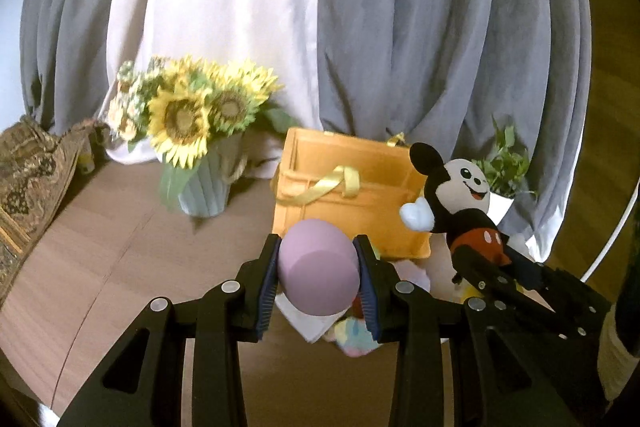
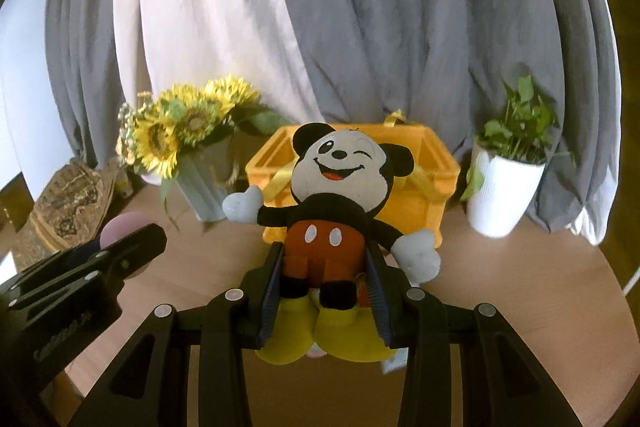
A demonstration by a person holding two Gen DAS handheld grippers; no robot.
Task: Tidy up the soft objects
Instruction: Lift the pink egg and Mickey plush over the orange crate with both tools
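Note:
My left gripper is shut on a soft purple egg-shaped sponge, held above the table in front of the orange storage box. My right gripper is shut on a Mickey Mouse plush at its red shorts, holding it upright in front of the orange box. In the left wrist view the plush and the right gripper are to the right of the box. In the right wrist view the left gripper with the purple sponge is at the left.
A sunflower vase stands left of the box, a white potted plant right of it. Pastel soft items and a white cloth lie on the wooden table below my left gripper. A patterned cloth lies far left. Curtains hang behind.

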